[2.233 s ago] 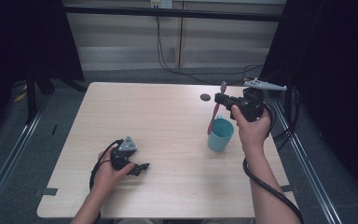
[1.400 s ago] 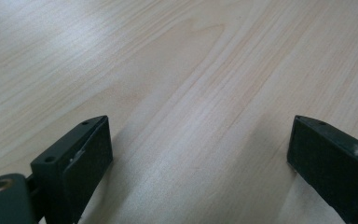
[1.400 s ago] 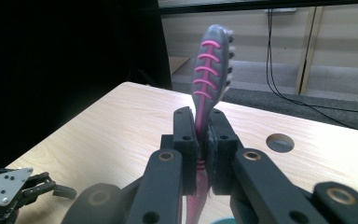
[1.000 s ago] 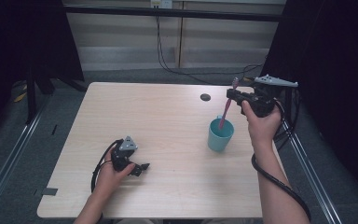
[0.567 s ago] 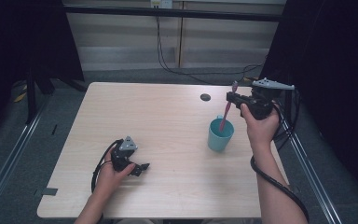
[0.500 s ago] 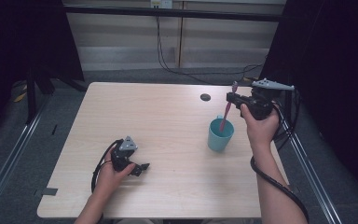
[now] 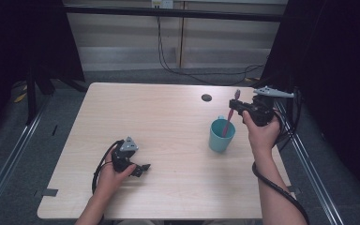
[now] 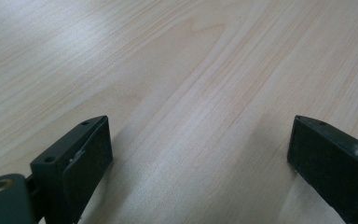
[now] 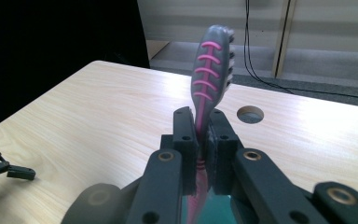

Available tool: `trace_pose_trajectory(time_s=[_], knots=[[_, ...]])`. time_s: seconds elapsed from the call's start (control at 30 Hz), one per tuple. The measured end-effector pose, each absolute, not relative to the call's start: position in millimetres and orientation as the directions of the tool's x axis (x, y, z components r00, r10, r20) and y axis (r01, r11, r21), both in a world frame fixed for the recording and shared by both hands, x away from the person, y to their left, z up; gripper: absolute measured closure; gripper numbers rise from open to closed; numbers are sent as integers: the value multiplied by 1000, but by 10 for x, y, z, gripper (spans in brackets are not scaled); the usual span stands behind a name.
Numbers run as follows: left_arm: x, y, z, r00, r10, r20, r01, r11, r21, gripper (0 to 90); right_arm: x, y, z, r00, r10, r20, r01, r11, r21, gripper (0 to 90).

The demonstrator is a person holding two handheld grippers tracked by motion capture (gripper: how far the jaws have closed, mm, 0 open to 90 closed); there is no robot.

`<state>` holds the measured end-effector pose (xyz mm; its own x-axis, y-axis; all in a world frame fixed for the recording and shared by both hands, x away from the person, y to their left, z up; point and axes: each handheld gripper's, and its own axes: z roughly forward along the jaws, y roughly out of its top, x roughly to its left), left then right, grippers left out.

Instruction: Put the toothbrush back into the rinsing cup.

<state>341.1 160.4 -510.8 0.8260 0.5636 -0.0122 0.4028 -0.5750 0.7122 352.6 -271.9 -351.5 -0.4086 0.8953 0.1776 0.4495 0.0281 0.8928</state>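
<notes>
A pink and grey toothbrush (image 7: 229, 115) stands tilted, its lower end inside the teal cup (image 7: 221, 137) at the right of the table. My right gripper (image 7: 236, 106) is shut on the toothbrush's neck just below the head. In the right gripper view the head of the toothbrush (image 9: 210, 70) rises between the two black jaws of the right gripper (image 9: 201, 140), and the cup (image 9: 214, 212) lies below them. My left gripper (image 7: 140, 169) rests on the table near the front left, open. In the left gripper view bare wood lies between the jaws of the left gripper (image 8: 200, 154).
A wooden table (image 7: 159, 126) with a round cable hole (image 7: 206, 98) at the back right. Dark curtains hang at both sides and cables run over the floor behind the table. In the right gripper view the hole (image 9: 250, 114) is beyond the brush.
My right gripper has sunk with the toothbrush, so the handle reaches deeper into the cup. The left gripper has stayed where it was.
</notes>
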Motion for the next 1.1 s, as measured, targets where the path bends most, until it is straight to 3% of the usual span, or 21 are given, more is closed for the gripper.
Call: trace_pose_trajectory(time_s=[1.1], knots=[[3399,1605,-5107,821,571,-11,407,-572,712,63,3422,-2794,-4008,-378,905,198,501,20,865,832]])
